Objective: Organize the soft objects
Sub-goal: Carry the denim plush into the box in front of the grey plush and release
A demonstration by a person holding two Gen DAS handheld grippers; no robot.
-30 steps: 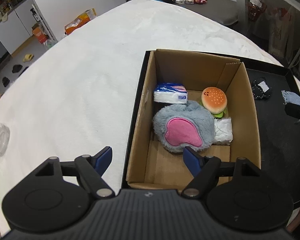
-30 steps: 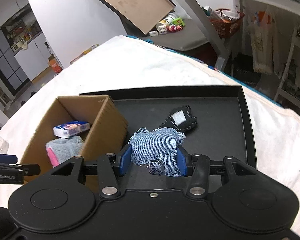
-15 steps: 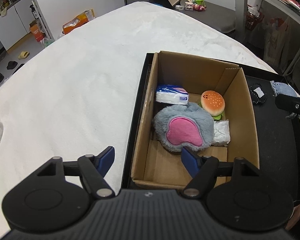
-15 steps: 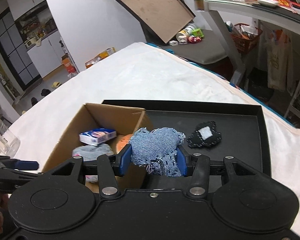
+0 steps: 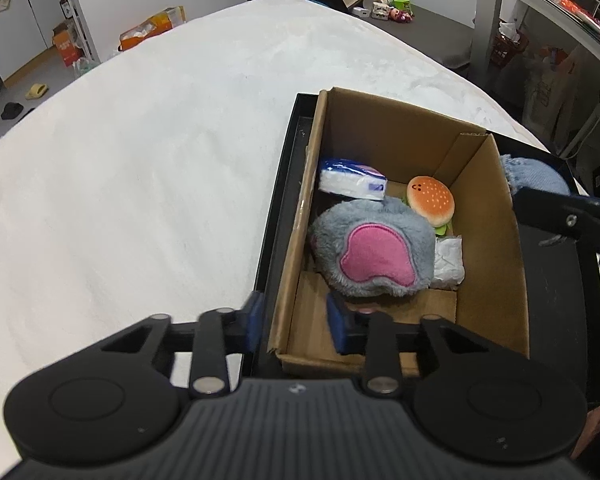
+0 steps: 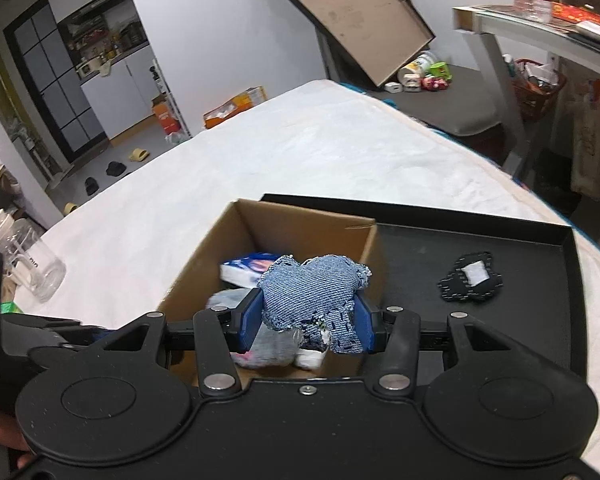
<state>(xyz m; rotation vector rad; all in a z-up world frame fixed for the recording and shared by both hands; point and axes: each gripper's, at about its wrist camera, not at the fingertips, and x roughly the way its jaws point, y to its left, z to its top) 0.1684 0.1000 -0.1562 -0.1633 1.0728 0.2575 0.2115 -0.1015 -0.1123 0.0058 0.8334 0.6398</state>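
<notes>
We've got the right gripper (image 6: 307, 325) clenched on the blue frayed denim heart-shaped cushion (image 6: 314, 288), held in the air above the near right part of the open brown cardboard box (image 5: 488, 240). The box sits at the left end of a shallow black tray (image 6: 520, 264) on the white fluffy-covered worktop (image 5: 140, 168).

In the box: white-and-blue tissue pack (image 5: 352, 179) at the far left, small orange plush burger (image 5: 431, 200) to its right, grey furry plush with a pink patch (image 5: 374, 249) in the middle, crinkled white packet (image 5: 449, 261) against its right side.

Black stitched fabric patch with a white label (image 6: 472, 278) lies on the tray right of the box, well apart from it.

Left gripper (image 5: 296, 322): jaws apart, holding nothing, straddling the box's near left wall, one finger outside, one inside. Clear glass jar (image 6: 40, 268) stands far left of the box.
</notes>
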